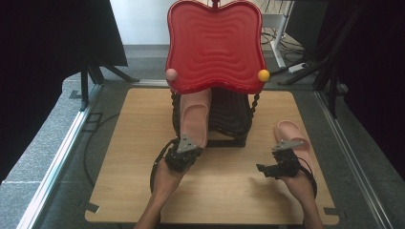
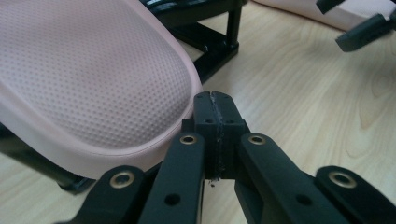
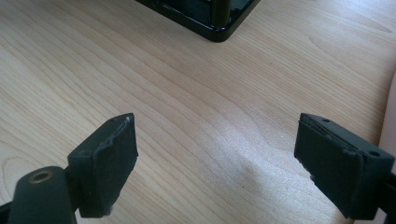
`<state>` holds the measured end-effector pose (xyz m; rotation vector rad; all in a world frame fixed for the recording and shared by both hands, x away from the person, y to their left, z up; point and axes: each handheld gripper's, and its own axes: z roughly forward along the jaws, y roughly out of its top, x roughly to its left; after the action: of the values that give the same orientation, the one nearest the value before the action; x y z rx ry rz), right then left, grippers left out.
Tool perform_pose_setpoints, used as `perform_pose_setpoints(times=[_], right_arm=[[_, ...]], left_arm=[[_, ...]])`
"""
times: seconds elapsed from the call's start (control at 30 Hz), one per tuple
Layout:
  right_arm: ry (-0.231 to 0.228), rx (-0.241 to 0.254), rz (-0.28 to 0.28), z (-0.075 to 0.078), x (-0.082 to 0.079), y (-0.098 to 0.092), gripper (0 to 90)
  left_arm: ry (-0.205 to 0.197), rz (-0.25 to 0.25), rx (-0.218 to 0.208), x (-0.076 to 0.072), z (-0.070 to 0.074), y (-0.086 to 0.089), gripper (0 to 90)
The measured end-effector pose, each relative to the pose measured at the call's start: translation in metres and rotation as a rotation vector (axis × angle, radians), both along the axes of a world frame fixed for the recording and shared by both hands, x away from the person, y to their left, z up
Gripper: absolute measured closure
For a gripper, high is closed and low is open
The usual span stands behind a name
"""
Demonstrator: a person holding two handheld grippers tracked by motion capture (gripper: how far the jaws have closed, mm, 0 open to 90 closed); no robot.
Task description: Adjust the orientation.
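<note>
High view: rack [image 1: 231,119] under red tray [image 1: 216,45].

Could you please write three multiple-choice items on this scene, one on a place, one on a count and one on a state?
1. Where does the pink slipper at the left gripper rest?
A. on the black rack
B. flat on the table
C. on the red top

2. How many pink slippers show in the high view?
A. one
B. two
C. four

3. How do the jaws of the right gripper stand?
A. shut on a slipper
C. shut on nothing
B. open, with bare table between them

Answers:
1 A: it leans on the rack under the red top.
2 B: one on the rack, the other slipper on the table at the right.
3 B: the right gripper view shows wood between the parted jaws.
</note>
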<state>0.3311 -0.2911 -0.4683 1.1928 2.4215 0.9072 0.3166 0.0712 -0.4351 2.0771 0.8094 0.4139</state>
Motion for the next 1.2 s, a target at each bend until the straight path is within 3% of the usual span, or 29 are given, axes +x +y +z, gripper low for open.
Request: perform_pose_setpoints(times=[0.4,0.6,0.67,0.87,1.2], right_arm=[[0.002,-0.001,0.001,0.0,0.0,0.0,13.7],[-0.002,-0.001,-0.001,0.0,0.0,-0.001,13.6],[-0.003,0.0,-0.001,0.0,0.0,-0.001,13.6],[0.0,0.001,-0.003,0.0,0.001,-0.002,13.6],[0.0,0.001,-0.005,0.0,0.0,-0.003,13.6]], left_arm=[[-0.012,-0.001,-0.011,0.029,0.01,-0.001,90.0],[-0.037,0.02,-0.01,0.039,0.016,-0.002,90.0],[-0.044,0.043,0.013,0.045,0.018,-0.002,90.0],[-0.026,0.062,0.002,0.058,0.015,-0.001,90.0],[-0.022,0.041,-0.009,0.044,0.019,0.002,88.4]])
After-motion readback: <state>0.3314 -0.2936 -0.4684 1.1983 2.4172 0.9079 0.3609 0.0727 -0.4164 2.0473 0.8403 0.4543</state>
